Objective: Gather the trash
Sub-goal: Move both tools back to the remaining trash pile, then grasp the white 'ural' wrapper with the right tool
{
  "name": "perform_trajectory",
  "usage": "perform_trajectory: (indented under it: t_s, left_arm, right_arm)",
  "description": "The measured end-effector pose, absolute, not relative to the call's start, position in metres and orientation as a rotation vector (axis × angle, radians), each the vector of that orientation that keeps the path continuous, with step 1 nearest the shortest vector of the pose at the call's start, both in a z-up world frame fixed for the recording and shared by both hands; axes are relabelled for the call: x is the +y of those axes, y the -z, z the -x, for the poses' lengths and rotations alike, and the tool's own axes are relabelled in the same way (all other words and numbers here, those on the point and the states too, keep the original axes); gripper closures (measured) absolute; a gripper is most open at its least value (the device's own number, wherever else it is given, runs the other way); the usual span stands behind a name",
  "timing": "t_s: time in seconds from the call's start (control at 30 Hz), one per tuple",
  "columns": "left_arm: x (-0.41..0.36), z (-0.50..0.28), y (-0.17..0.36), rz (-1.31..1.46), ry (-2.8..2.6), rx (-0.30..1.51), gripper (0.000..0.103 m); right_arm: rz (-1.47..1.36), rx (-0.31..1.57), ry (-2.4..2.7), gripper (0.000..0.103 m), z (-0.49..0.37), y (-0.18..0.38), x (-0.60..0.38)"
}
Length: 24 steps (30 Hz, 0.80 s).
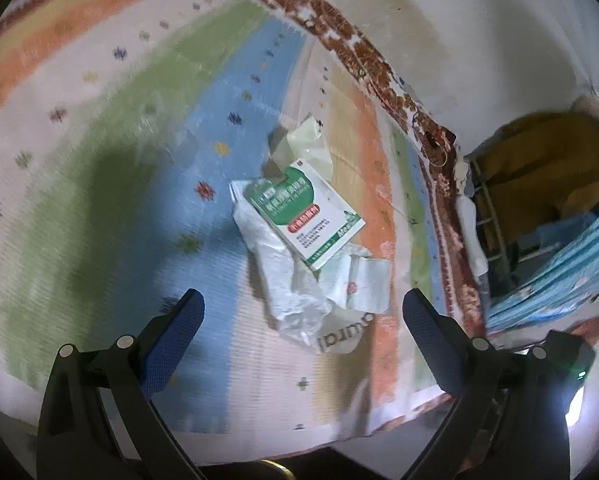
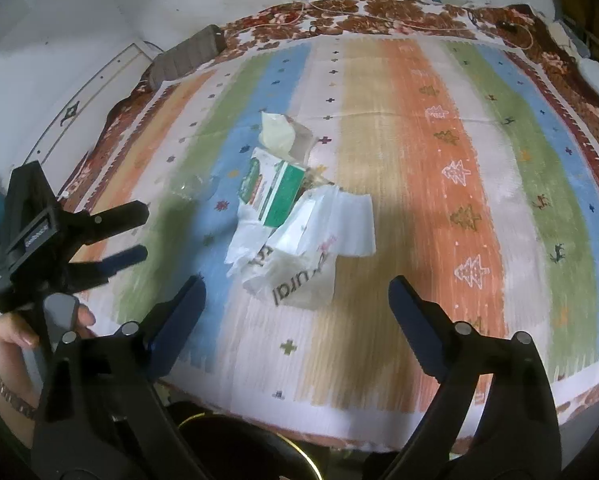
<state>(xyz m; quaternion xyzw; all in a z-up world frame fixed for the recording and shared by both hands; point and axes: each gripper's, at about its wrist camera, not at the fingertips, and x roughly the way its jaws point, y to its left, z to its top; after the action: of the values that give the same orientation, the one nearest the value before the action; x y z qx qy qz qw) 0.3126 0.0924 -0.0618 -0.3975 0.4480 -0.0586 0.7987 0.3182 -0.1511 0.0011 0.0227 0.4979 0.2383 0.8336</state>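
A pile of trash lies on a striped cloth: a green and white medicine box (image 1: 313, 216) (image 2: 283, 196), crumpled white plastic wrappers (image 1: 299, 284) (image 2: 299, 252) and a pale torn packet (image 1: 303, 142) (image 2: 279, 132). A clear plastic scrap (image 2: 191, 190) lies left of the pile. My left gripper (image 1: 303, 304) is open and empty, just short of the pile; it also shows in the right wrist view (image 2: 145, 232). My right gripper (image 2: 295, 284) is open and empty, near the pile's front edge.
The striped cloth (image 2: 439, 160) covers a bed with a brown floral blanket (image 2: 379, 12) beneath. A white wall (image 2: 79, 20) stands behind. A dark round container with a gold rim (image 2: 235, 444) sits below the front edge. A metal rack (image 1: 495, 208) stands at the right.
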Motion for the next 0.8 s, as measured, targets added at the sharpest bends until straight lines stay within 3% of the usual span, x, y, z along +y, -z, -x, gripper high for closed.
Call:
perform_trajectory:
  t_s: [0.4, 0.8]
  left_arm:
    - [0.082, -0.360, 0.084, 0.985, 0.176, 1.000, 0.006]
    - [0.080, -0.402, 0.102, 0.978, 0.114, 1.018, 0.006]
  right_arm:
    - [-0.093, 1.098, -0.479, 0.031, -0.357, 0.024, -0.146]
    - [-0.140, 1.146, -0.498, 0.057, -0.390, 0.051, -0.143]
